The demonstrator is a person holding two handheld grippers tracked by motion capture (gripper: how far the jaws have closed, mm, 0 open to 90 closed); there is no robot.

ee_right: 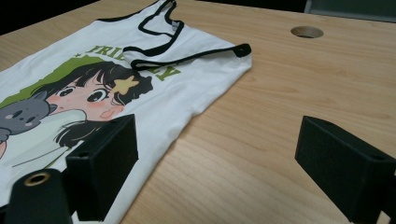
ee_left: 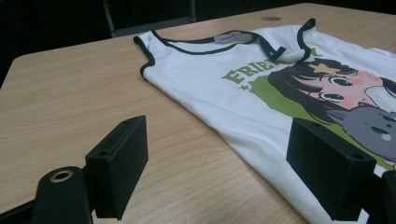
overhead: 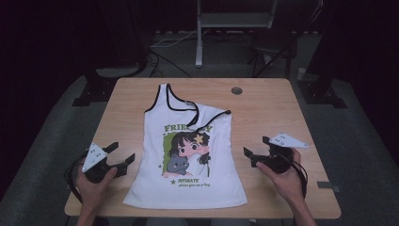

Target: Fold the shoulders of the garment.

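Wooden table [overhead: 263, 108], light grain, stands in a dark room; a white tank top [overhead: 188, 155] lies flat on its middle.

Orientation: the top's long axis runs from the near table edge to the far edge, hem near the person, neck and straps at the far end. The print faces up: green lettering above a cartoon girl and a grey cat. One strap [overhead: 165, 92] lies flat and extended; the other strap [overhead: 207, 115] is folded down onto the chest, across the lettering.

Left gripper [overhead: 118, 157] rests on the table just beside the top's left edge, jaws spread wide, holding nothing. In the left gripper view the cloth edge runs between the fingers [ee_left: 122, 163], with the far finger over the print.

Right gripper [overhead: 256, 151] sits near the top's right edge, apart from it, jaws likewise spread and empty. In the right gripper view one finger [ee_right: 105, 161] overlaps the cloth; the other stands over bare wood.

A round cable hole [overhead: 236, 90] lies beyond the right fingers, clear of the top. A white frame [overhead: 200, 33] and cables stand on the floor behind the table.
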